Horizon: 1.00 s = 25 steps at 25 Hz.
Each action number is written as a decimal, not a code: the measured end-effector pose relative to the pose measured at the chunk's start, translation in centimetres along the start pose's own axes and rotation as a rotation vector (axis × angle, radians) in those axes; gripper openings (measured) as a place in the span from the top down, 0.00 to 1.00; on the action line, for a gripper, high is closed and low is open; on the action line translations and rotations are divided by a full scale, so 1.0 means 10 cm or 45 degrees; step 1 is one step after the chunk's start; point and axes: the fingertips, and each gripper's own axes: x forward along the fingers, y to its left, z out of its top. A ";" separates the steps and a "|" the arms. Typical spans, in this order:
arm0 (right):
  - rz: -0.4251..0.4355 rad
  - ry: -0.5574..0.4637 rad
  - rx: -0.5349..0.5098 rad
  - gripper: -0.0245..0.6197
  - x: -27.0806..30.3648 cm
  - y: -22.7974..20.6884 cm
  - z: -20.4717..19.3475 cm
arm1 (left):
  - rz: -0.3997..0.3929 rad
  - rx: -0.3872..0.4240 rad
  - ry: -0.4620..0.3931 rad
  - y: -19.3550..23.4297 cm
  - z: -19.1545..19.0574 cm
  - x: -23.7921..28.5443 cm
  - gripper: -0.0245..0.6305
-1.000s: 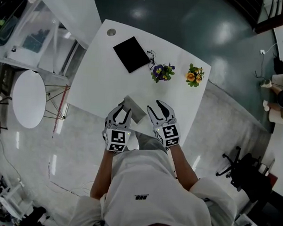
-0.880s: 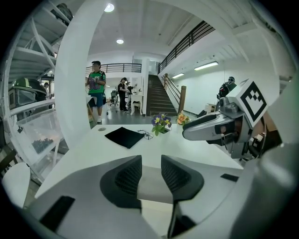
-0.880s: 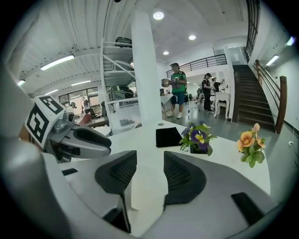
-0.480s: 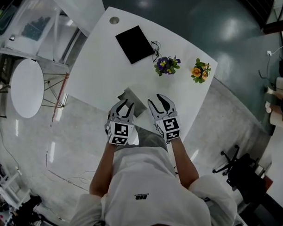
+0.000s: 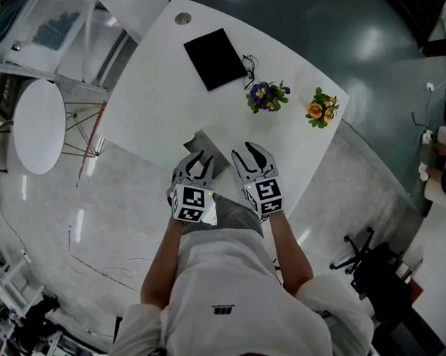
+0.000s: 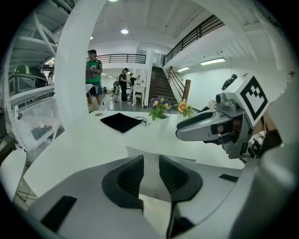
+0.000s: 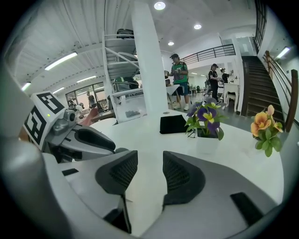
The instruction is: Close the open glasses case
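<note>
- You stand at the near edge of a white curved table point(image 5: 149, 105), holding both grippers just over that edge.
- A flat grey angular panel point(image 5: 208, 145) lies at the table's near edge, between and just ahead of the two grippers. From the task, this looks like the open glasses case. It lies spread out, so the closing is not yet done.
- Your left gripper point(image 5: 196, 159) has its jaws parted by a narrow gap. In the left gripper view the grey panel shows through that gap, but whether a pad touches it cannot be told. Nothing looks clamped.
- Your right gripper point(image 5: 251, 161) also has its jaws apart. In the right gripper view only bare white table shows between them, so it holds nothing.
- Further back on the table, well apart from your grippers, lie a flat black rectangle point(image 5: 216, 58) and a thin pair of dark-framed glasses point(image 5: 249, 63) just beside it.
- Also back there are a small pot of purple flowers point(image 5: 267, 95) and a small pot of orange flowers point(image 5: 322, 110).
- Still to do, as a judgement: take hold of the grey panel's free flap, fold it over and press it closed.
</note>
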 end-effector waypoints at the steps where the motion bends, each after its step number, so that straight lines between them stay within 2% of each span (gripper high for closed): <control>1: 0.005 0.005 -0.002 0.70 0.02 0.00 -0.01 | 0.000 -0.004 0.003 0.00 -0.01 0.02 0.79; 25: 0.081 0.111 -0.023 0.70 0.40 0.02 -0.25 | -0.008 -0.038 0.077 0.02 -0.20 0.33 0.81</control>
